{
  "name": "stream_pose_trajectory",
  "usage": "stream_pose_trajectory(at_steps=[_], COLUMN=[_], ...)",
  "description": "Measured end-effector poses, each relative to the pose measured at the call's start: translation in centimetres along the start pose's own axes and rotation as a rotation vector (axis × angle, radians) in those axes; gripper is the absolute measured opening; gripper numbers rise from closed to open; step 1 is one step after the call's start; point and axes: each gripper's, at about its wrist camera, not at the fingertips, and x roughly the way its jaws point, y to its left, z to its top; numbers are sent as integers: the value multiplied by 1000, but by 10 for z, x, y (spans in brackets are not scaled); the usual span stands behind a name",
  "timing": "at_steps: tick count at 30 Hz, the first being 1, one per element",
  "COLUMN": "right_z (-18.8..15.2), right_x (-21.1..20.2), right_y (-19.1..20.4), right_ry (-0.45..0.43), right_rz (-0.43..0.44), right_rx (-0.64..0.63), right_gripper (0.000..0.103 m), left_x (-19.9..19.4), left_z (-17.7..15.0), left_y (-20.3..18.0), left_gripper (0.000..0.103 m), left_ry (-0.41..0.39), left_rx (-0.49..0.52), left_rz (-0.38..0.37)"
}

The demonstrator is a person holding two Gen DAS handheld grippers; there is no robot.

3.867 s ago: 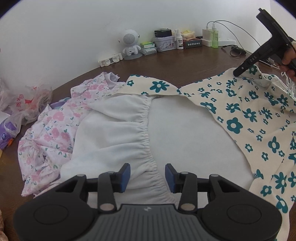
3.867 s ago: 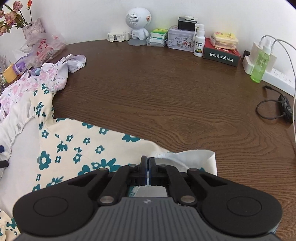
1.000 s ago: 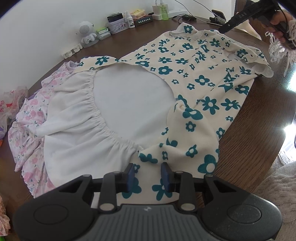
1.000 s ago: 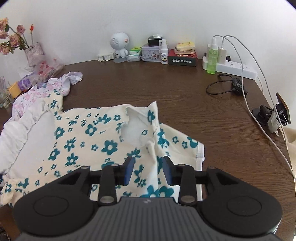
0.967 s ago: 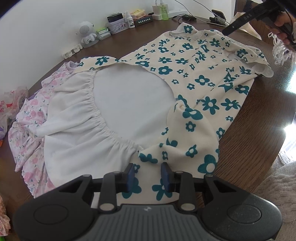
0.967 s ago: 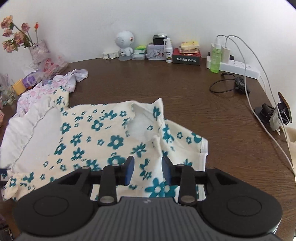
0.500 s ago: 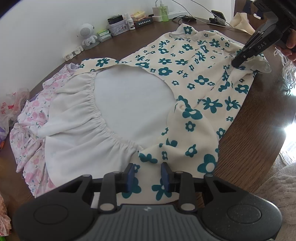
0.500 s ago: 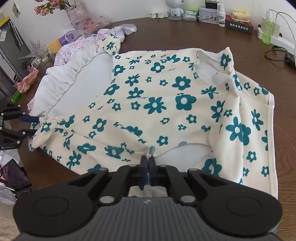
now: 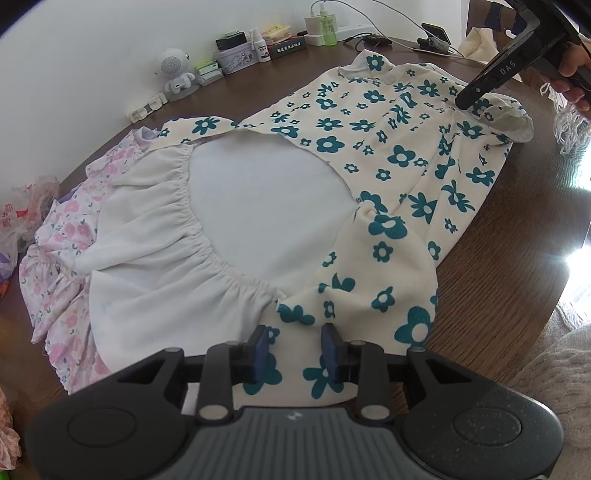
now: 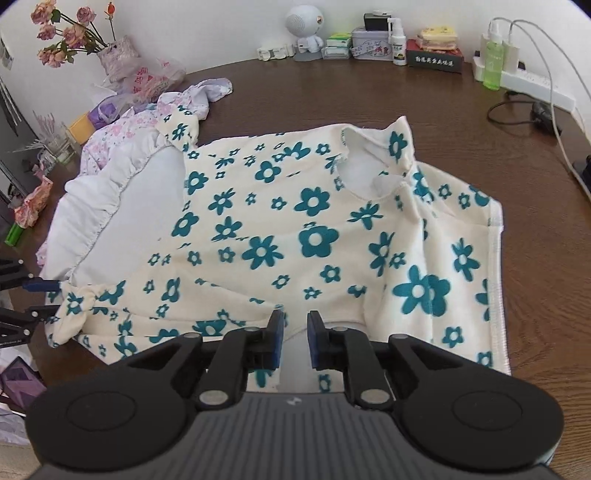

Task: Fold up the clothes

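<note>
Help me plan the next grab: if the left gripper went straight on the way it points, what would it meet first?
Probably the floral garment: the open left gripper already sits over its near hem.

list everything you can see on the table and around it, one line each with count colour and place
flowered garment: 1, cream with teal flowers, spread across the table's middle
white lining: 1, white, gathered edge, exposed at the garment's hem end
pink floral clothes: 1 pile, pink and white, beside the hem end
table: 1, dark brown wood
robot figurine: 1, white, by the wall
tin box: 1, pale patterned, by the wall
spray bottle: 1, white, beside the tin
green bottle: 1, green, by the power strip
power strip: 1, white, far edge
flowers: 1 bunch, dried pink, far corner
left gripper: black, blue pads, open over the hem
right gripper: black, blue pads, open over the sleeve
</note>
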Motion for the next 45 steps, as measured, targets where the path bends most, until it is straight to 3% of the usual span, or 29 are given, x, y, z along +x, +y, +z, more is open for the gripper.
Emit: stream_pose_trajectory(at_steps=[3,4,6,9,11,12,13,20,26,30,31,32,34,42,43,44,45], right_z=[-1,-1,0,4,8,9,9,15,-6,-26,-31,-36,-42,-43,-43,-43,-43], right_x=[5,8,14,23,25,24,23,16,-11,-27,-31,-33,-32,-17,-16,-15,-14], right_y=[7,10,14,13,9,7,5,-9,12,36,43,50,59,53,51,49,47], right_ry=[19,31,41,42,39,36,33,13,8,27,34,41,56,136,145,154,163], right_rz=[-105,-118,-140,-144,-124,-121,-117,-93,32,95,100,95,45,-7,1,9,17], right_rx=[-136,-162,-211,-226,-205,-191,-177,-78,-93,-167,-199,-237,-312,-395,-392,-390,-387], right_gripper=[18,28,37,35,8,1,1,3,18,23,24,25,31,31,24,19,8], left_x=[0,0,0,-1,-1,-1,-1,-2,-5,-35,-43,-47,-49,-10,-5,0,3], left_z=[0,0,0,0,0,0,0,-2,1,8,12,16,25,35,36,36,36], left_y=[0,0,0,0,0,0,0,0,3,1,-4,-11,-28,-61,-63,-65,-64], left_gripper=[30,30,30,30,30,30,30,30,29,31,37,44,48,48,46,34,22], left_ry=[1,1,1,0,-1,-2,-2,-8,-8,-104,-127,-138,-144,-43,-29,-16,-9], left_rx=[-1,-1,1,-1,1,2,3,-5,-31,-69,-66,-48,6,105,111,118,124], left_rz=[0,0,0,-2,-2,-2,-2,-4,-4,-42,-67,-91,-132,-112,-106,-100,-93])
